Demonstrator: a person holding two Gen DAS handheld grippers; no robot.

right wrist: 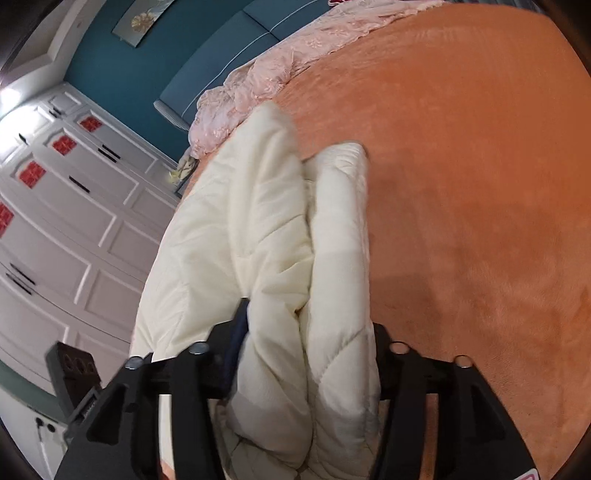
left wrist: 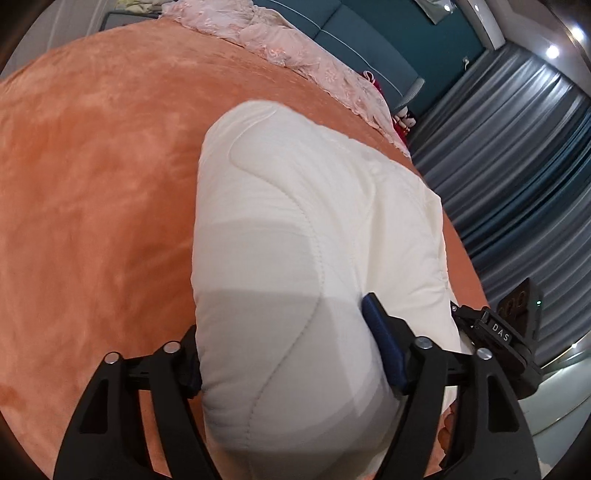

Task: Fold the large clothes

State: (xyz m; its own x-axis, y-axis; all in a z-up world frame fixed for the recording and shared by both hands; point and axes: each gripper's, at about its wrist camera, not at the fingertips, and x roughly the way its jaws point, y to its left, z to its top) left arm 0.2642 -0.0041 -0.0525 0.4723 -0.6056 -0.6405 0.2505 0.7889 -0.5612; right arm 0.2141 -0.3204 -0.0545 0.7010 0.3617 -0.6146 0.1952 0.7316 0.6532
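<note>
Bed (left wrist: 92, 177): It has a soft orange cover. The white quilt lies on top of it, and everything else here is placed from the quilt.
White quilt (left wrist: 295, 229): It is thick and puffy, with curvy sewn lines. It is folded into a fat bundle on the bed. The orange cover shows to the left of the quilt in the left wrist view and to the right of the quilt in the right wrist view.
Left gripper (left wrist: 291, 354): Its two black arms stand on either side of the near end of the quilt. The blue pads (left wrist: 382, 339) push into the quilt, so it is pinching a thick fold.
Right gripper (right wrist: 306, 350): It is pinching the quilt (right wrist: 258, 221) too. Two puffy folds are squeezed side by side between its black arms, at the near end of the quilt.
Pink lace cloth (left wrist: 295, 48): It lies rumpled on the bed past the far end of the quilt.
Blue headboard (left wrist: 354, 33): It stands behind the pink cloth, farther still from the quilt.
Grey curtains (left wrist: 517, 155): They hang to the right of the quilt in the left wrist view.
White wardrobe (right wrist: 66, 206): It stands to the left of the quilt in the right wrist view. Its doors have little red squares.
</note>
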